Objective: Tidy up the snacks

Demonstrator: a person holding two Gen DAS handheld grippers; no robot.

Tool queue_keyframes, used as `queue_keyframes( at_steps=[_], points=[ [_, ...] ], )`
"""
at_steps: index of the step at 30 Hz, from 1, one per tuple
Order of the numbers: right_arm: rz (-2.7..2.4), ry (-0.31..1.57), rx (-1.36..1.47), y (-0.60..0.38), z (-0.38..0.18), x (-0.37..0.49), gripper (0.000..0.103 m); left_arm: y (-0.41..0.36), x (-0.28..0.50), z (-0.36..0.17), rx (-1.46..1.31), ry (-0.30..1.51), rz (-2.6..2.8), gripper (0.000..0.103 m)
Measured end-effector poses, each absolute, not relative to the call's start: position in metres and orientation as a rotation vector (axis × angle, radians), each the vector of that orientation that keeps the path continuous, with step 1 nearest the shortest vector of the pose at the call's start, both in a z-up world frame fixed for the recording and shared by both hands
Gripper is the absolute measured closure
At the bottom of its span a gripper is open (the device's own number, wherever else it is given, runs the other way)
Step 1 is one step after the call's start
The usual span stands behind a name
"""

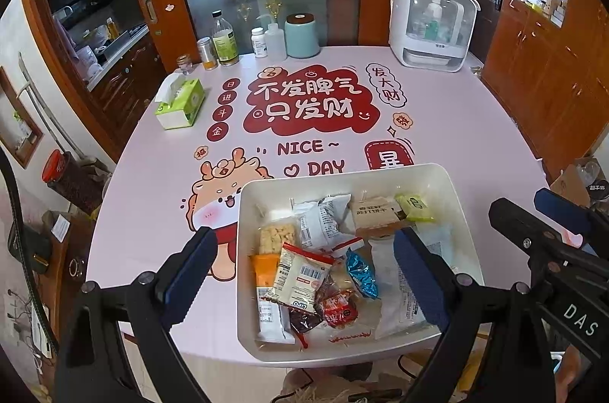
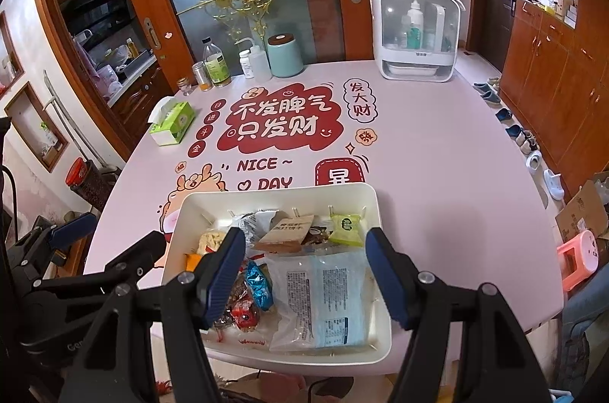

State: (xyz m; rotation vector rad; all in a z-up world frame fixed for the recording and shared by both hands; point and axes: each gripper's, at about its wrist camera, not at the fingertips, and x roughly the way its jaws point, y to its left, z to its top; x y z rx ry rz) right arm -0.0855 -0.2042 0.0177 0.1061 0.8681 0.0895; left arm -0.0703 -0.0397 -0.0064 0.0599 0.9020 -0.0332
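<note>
- Left wrist view: left gripper (image 1: 304, 258) jaws wide open, holding nothing, hovering over white tray (image 1: 453, 189) at lower centre of frame; snack packets (image 1: 304, 273) piled inside. Tissue box (image 1: 180, 104) sits mid-left on pink table (image 1: 456, 136).
- Right wrist view: right gripper (image 2: 304, 258) jaws wide open, empty, above same tray (image 2: 182, 212) at lower centre; large pale packet (image 2: 323, 296) lies between the fingers. White cabinet (image 2: 415, 33) at upper right.

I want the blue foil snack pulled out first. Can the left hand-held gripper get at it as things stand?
Probably yes. The left hand-held gripper hangs open over the tray, and the blue foil snack lies on top of the pile, with nothing covering it.
</note>
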Motion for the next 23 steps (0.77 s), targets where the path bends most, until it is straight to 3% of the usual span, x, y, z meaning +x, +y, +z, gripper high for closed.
queue_keyframes(
  at_steps=[23],
  points=[
    [0.108,0.859,0.118,-0.2106,0.0169,-0.0903,0.037,-0.0426,-0.0788,-0.0095,0.067,0.910,-0.029,0.010]
  ],
)
